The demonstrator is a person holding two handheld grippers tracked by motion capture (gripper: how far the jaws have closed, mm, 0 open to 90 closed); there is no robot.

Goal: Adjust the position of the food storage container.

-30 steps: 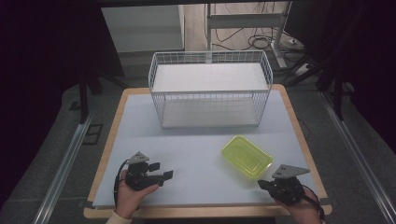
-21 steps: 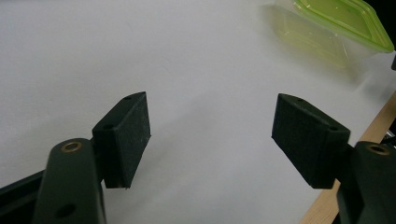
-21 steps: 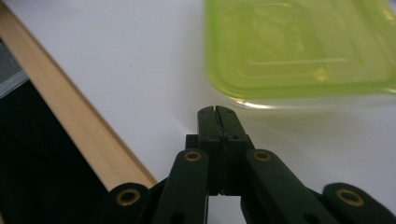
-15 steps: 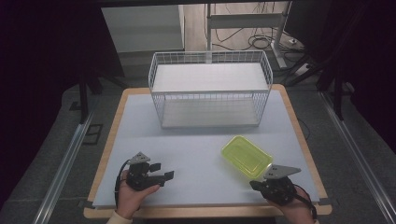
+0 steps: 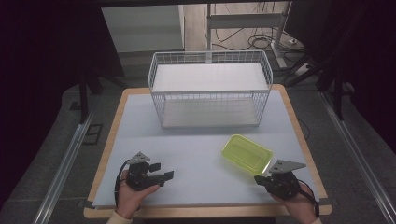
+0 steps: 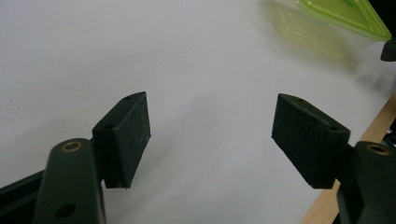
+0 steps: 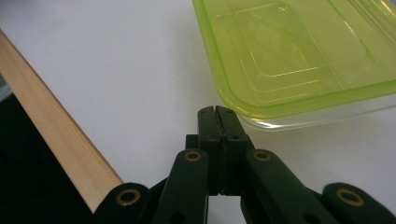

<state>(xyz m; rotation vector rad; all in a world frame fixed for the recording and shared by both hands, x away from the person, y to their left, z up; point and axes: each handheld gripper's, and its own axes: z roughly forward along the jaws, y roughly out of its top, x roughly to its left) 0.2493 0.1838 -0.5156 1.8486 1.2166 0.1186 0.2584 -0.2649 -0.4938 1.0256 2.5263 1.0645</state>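
A translucent lime-green plastic container [image 5: 246, 154] lies on the white tabletop at the right front; it also shows in the right gripper view [image 7: 299, 51] and the left gripper view [image 6: 336, 14]. My right gripper [image 5: 258, 178] rests just in front of the container's near corner, its jaws pressed together with nothing between them [image 7: 215, 112], the tips a short way from the rim. My left gripper [image 5: 166, 173] sits at the left front, pointing right toward the container, jaws wide apart over bare table [image 6: 212, 121].
A white wire basket [image 5: 210, 88] stands at the back middle of the table, open at the top. The table's wooden edge [image 7: 56, 140] runs close to the right gripper. White tabletop [image 5: 196, 149] lies between the grippers and the basket.
The right hand has shifted slightly left and turned toward the container's near corner. The left hand has stayed put.
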